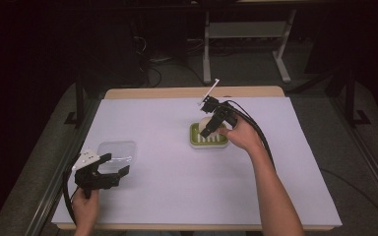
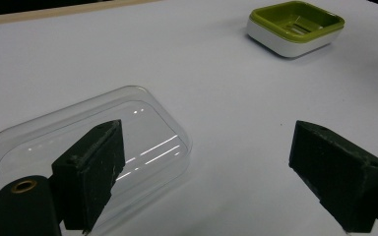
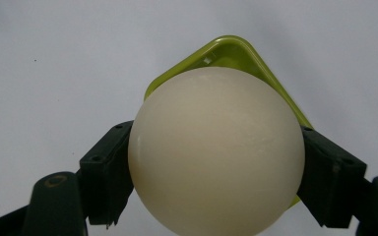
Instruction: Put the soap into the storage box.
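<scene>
Right now the right gripper (image 1: 210, 129) clamps a round cream soap bar (image 3: 215, 151) above the green-and-white plastic soap dish (image 1: 207, 141); the left gripper (image 1: 109, 166) gapes beside a clear plastic lid (image 2: 86, 147)

white tbl cover (image 1: 177, 196), metal desk legs (image 1: 206, 49)
</scene>
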`<state>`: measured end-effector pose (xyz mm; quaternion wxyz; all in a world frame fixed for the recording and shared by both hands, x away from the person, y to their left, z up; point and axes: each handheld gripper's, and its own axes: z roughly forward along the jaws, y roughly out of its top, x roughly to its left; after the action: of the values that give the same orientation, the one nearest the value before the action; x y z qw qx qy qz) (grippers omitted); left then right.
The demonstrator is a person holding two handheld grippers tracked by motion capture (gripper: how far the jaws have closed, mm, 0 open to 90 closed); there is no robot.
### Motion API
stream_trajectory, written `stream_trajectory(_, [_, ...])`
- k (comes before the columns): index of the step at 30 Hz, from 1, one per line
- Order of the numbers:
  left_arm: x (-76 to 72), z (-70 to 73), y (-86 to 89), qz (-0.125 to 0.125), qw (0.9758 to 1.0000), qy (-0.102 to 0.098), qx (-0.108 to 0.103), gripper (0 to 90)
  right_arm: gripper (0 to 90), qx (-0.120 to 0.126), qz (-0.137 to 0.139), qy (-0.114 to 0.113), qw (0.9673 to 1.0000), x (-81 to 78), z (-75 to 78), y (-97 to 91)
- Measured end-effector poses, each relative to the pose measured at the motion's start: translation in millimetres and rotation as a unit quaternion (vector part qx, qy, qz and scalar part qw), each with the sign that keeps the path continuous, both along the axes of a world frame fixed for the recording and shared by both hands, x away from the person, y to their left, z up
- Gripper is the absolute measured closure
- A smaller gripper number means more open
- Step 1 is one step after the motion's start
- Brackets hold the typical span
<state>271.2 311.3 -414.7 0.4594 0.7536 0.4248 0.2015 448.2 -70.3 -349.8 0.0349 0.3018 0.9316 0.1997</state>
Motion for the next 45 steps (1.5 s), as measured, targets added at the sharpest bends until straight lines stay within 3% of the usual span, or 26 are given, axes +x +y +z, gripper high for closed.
stream_trajectory(24, [0.0, -0.2, -0.7, -0.001, 1.0, 0.001, 0.002, 12.9, 23.3, -0.02, -0.021, 0.011, 0.9995, 15.5, -17.3, 2.5])
stream_trajectory(45, [0.1, -0.3, -1.1, -0.002, 1.0, 0.001, 0.002, 12.9, 23.3, -0.022, -0.047, 0.026, 0.9983, 20.6, -26.7, 5.8])
